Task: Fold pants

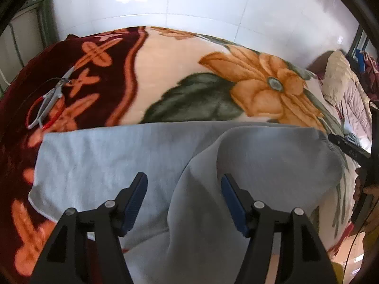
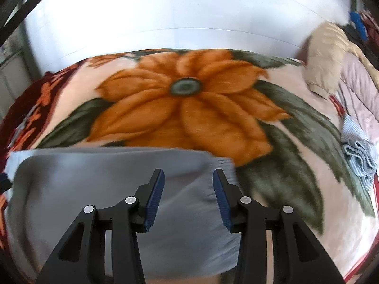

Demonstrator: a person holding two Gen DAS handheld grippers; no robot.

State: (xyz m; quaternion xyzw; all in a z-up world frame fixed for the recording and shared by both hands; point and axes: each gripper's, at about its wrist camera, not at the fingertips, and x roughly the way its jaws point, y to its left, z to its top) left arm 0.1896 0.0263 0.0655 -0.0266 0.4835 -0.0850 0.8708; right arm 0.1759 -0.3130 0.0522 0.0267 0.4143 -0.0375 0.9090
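Observation:
Light blue-grey pants (image 1: 151, 165) lie across a floral blanket on a bed, one layer folded over the other with a rounded fold on the right. My left gripper (image 1: 184, 179) is open above the pants, its jaws wide apart and empty. In the right wrist view the pants (image 2: 99, 177) lie below, with the elastic waistband (image 2: 225, 163) at their right end. My right gripper (image 2: 188, 177) is open and empty just above the waistband end. Part of the right gripper (image 1: 350, 149) shows at the right edge of the left wrist view.
Grey scissors with a red cord (image 1: 49, 99) lie on the dark red blanket border at far left. A beige and pink quilted jacket (image 2: 336, 71) and striped blue cloth (image 2: 357, 151) lie at the right. A white tiled wall (image 1: 189, 0) stands behind the bed.

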